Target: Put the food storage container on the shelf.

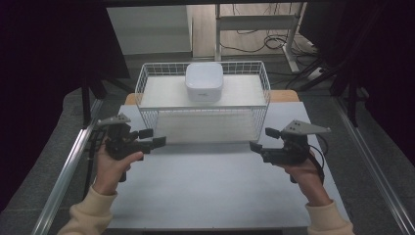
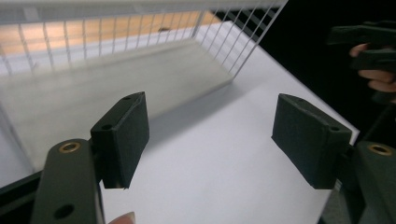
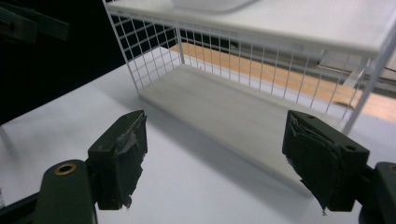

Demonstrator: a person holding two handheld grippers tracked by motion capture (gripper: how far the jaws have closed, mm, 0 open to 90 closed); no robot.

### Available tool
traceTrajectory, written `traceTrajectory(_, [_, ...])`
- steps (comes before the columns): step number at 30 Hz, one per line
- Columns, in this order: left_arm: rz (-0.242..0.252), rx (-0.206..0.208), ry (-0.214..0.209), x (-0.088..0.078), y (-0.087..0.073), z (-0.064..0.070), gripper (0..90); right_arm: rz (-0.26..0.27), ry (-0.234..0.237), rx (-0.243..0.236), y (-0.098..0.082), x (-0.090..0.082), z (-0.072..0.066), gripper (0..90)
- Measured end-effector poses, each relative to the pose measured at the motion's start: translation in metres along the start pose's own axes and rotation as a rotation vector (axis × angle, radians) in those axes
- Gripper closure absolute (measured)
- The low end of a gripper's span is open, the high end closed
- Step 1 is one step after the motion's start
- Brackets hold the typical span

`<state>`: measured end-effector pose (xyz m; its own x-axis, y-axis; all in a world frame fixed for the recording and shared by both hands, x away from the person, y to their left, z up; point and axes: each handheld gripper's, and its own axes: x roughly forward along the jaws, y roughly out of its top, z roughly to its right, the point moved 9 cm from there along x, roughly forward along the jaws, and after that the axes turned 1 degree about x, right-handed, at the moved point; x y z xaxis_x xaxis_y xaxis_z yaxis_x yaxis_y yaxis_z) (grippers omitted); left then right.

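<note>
Waiting low in the frame, the left gripper (image 1: 152,138) and right gripper (image 1: 263,141) hold nothing, jaws wide, facing the wire rack (image 1: 142,78) and white box (image 1: 204,81) to reach them.

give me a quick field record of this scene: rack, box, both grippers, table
rack: white wire shelf rack at the table's far side, two tiers
box: white rounded box on the rack's top shelf
left gripper: open, nothing between its fingers, pointing inward
right gripper: open, nothing between its fingers, pointing inward
table: white top, bare between the hands
</note>
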<state>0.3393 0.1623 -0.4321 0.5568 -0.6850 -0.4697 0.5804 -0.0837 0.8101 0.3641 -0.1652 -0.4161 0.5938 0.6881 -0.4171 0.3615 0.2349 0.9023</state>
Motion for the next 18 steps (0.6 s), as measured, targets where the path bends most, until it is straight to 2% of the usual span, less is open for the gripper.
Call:
traceTrajectory(2, [-0.013,0.011,0.014,0.004,-0.017,0.000,27.0,0.005,0.004,0.011,-0.012,-0.003,-0.001,22.1])
traceTrajectory(4, [-0.014,0.021,0.033,0.006,-0.027,0.000,26.4,0.004,0.019,0.022,-0.027,-0.004,-0.002,22.4])
traceTrajectory(6, [-0.038,0.044,0.054,0.011,-0.042,0.000,26.2,-0.020,0.045,0.036,-0.043,-0.001,-0.003,22.4])
traceTrajectory(8, [-0.068,0.066,0.077,0.016,-0.056,-0.002,24.9,-0.045,0.045,0.047,-0.058,0.001,-0.001,22.4])
traceTrajectory(11, [-0.109,0.063,0.091,0.023,-0.075,-0.008,24.2,-0.090,0.035,0.076,-0.082,0.007,0.005,22.4])
traceTrajectory(13, [-0.117,0.069,0.100,0.026,-0.083,-0.011,24.2,-0.123,0.025,0.092,-0.097,0.011,0.008,22.4])
traceTrajectory(15, [-0.127,0.074,0.114,0.028,-0.091,-0.015,24.1,-0.141,0.030,0.095,-0.107,0.015,0.009,22.4])
traceTrajectory(18, [-0.129,0.047,0.104,0.029,-0.099,-0.020,24.0,-0.158,0.030,0.098,-0.114,0.021,0.009,22.4])
